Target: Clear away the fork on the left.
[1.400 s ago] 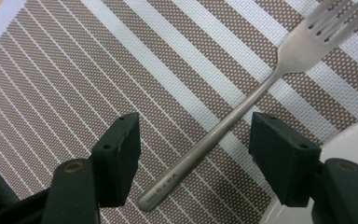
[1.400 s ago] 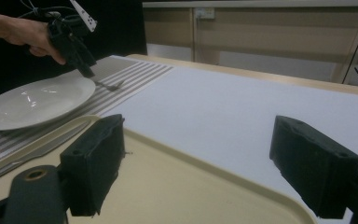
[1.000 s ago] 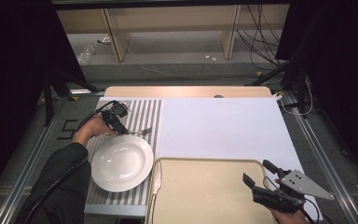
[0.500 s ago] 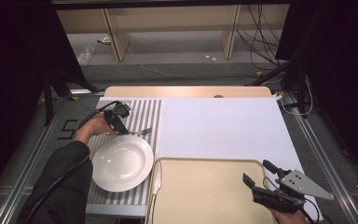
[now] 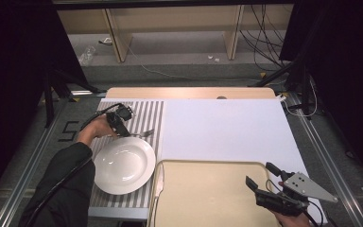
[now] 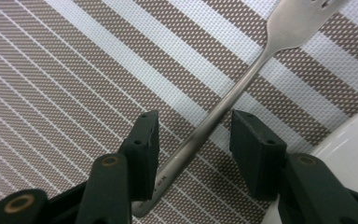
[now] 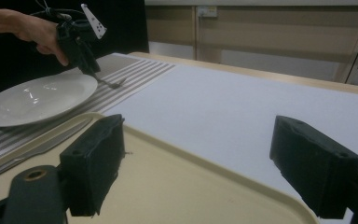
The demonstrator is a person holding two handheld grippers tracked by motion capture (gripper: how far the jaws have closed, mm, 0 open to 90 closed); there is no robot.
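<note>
- On the table (image 5: 227, 127), a white sheet covers most of the top, with a bare wooden strip along the far edge.
- At the near edge lies a beige tray (image 5: 208, 194), its left rim just beside the striped placemat (image 5: 146, 113) that covers the table's left part.
- On the placemat's near half sits a round white plate (image 5: 123, 165), close to the tray's far left corner.
- Along the tray's left rim lies a knife (image 5: 158, 182), lengthways, between tray and plate.
- Over the tray's near right corner the right tool (image 5: 257, 182) hangs in a hand; in the right gripper view (image 7: 196, 158) its jaws stand wide apart with nothing between them, so it is released.
- Just beyond the plate's far rim the left tool (image 5: 123, 132) points down at the placemat, held by a hand on a dark-sleeved arm.
- Its jaws have just been closing; in the left gripper view (image 6: 193, 140) they straddle the fork's handle, with a clear gap on both sides, so the pads do not yet press on it and the tool is still released.
- The fork (image 6: 233, 88) lies flat on the placemat, just beyond the plate's far rim, its handle running between the jaws and its tines pointing away towards the white sheet; in the high view the fork (image 5: 142, 134) shows its head just to the right of the left tool.
</note>
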